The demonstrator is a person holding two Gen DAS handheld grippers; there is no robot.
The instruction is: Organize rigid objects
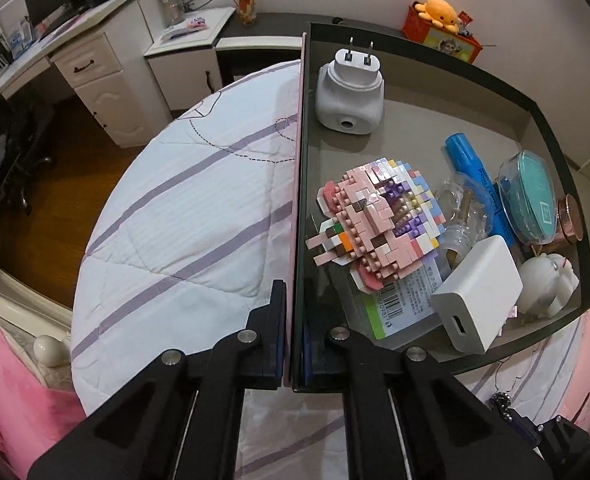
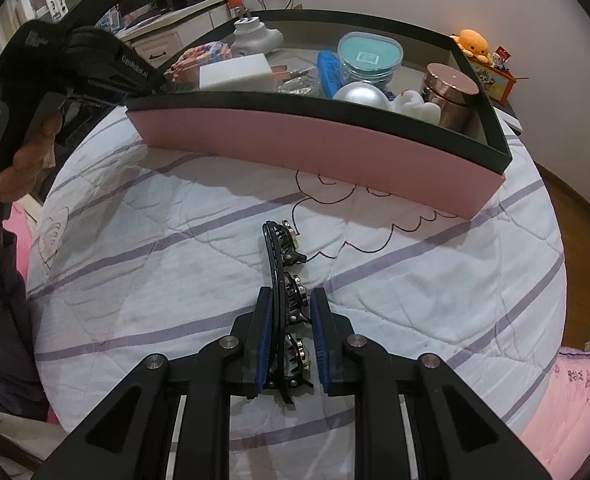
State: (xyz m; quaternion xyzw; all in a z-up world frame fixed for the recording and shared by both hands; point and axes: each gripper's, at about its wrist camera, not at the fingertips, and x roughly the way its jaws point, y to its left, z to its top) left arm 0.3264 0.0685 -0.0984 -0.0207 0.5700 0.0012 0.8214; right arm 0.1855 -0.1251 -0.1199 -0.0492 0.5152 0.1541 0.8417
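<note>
Left gripper (image 1: 291, 344) clamped the pink box (image 2: 315, 148) wall; right gripper (image 2: 291, 344), nearer than the box, gripped a black hair clip (image 2: 285, 292). Steady bracing would probably ease insertion.

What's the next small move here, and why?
Probably lift the right tool and carry the black hair clip over the box's near pink wall into the box. The tool is already shut on the clip, which still lies along the quilt, and the left tool is clamped on the box's side wall, steadying it.
</note>
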